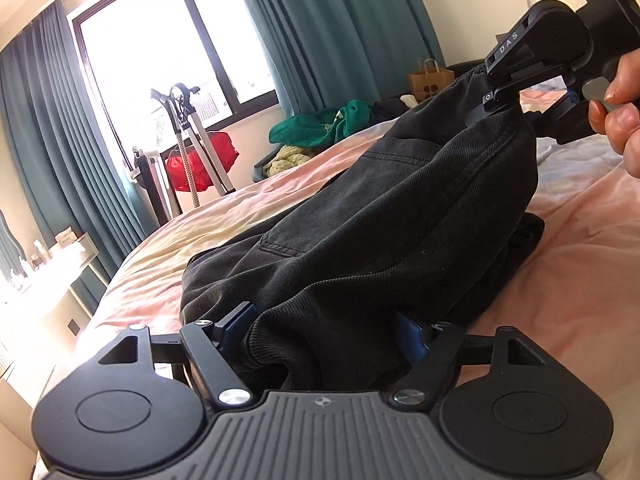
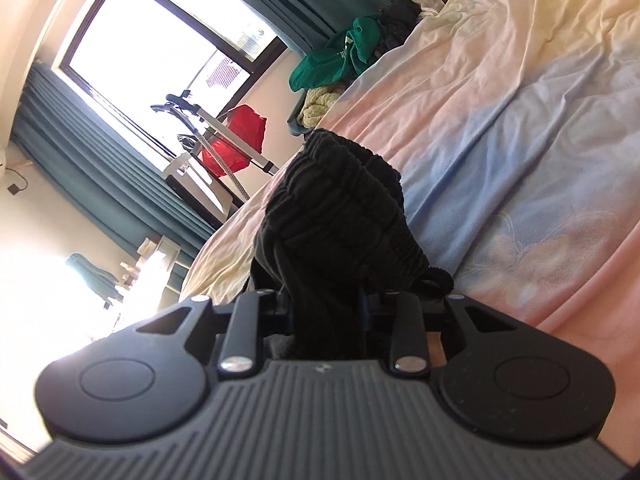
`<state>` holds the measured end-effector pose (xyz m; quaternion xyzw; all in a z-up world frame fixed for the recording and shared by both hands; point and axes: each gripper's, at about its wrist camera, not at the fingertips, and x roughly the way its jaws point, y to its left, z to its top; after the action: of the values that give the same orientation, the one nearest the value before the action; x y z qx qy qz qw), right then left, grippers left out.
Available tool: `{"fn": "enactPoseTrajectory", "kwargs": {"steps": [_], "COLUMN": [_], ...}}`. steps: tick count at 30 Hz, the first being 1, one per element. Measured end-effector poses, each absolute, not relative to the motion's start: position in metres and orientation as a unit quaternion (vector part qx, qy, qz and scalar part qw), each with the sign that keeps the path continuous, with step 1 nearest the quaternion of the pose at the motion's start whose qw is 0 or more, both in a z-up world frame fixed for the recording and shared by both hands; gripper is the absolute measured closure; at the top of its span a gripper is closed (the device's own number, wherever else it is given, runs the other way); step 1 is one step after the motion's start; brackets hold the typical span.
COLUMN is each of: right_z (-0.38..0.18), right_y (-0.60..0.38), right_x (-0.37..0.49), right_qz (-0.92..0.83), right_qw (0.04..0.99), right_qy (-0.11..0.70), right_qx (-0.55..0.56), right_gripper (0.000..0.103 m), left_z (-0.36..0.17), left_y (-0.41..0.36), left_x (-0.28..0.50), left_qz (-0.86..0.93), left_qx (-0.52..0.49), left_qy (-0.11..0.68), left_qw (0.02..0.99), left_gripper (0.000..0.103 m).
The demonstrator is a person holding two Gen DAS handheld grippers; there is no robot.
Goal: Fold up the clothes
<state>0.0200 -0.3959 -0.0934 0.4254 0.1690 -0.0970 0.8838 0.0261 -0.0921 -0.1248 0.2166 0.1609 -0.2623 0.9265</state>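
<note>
I am pinching the black trousers [image 1: 400, 208] over the bed [image 1: 580, 220] with both grippers closed on them, left gripper [image 1: 324, 336] on a ribbed hem, right gripper [image 2: 328, 308] behind the elastic waistband, judging the cloth heavy, limp and sagging.

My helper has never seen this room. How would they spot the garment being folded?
Start at the bed with its pastel sheet. On it lies the black garment, held at both ends by hand-held grippers. Unlike the green clothes piled beyond the bed, it is black with a gathered waistband.
</note>
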Motion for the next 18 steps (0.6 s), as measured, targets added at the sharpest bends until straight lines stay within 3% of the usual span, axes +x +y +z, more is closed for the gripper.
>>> {"fn": "enactPoseTrajectory", "kwargs": {"steps": [10,15,18], "right_z": [-0.060,-0.116,-0.141], "right_y": [-0.394,-0.417,-0.421], "right_x": [0.036,0.031,0.025], "right_qz": [-0.038,-0.118,-0.135], "right_qw": [0.925,0.860,0.824], "right_qy": [0.101,0.200,0.223], "right_qx": [0.365,0.454,0.503], "right_gripper": [0.073,0.065,0.055], "left_z": [-0.114,-0.108,-0.107], "left_y": [-0.076,-0.066,-0.060], "left_x": [0.037,0.046,0.048], "left_qz": [-0.277,-0.295,-0.300], "left_qx": [0.139,0.089,0.065], "left_qy": [0.186,0.210,0.222], "left_qw": [0.932,0.928,0.925], "left_gripper": [0.030,0.030,0.028]}}
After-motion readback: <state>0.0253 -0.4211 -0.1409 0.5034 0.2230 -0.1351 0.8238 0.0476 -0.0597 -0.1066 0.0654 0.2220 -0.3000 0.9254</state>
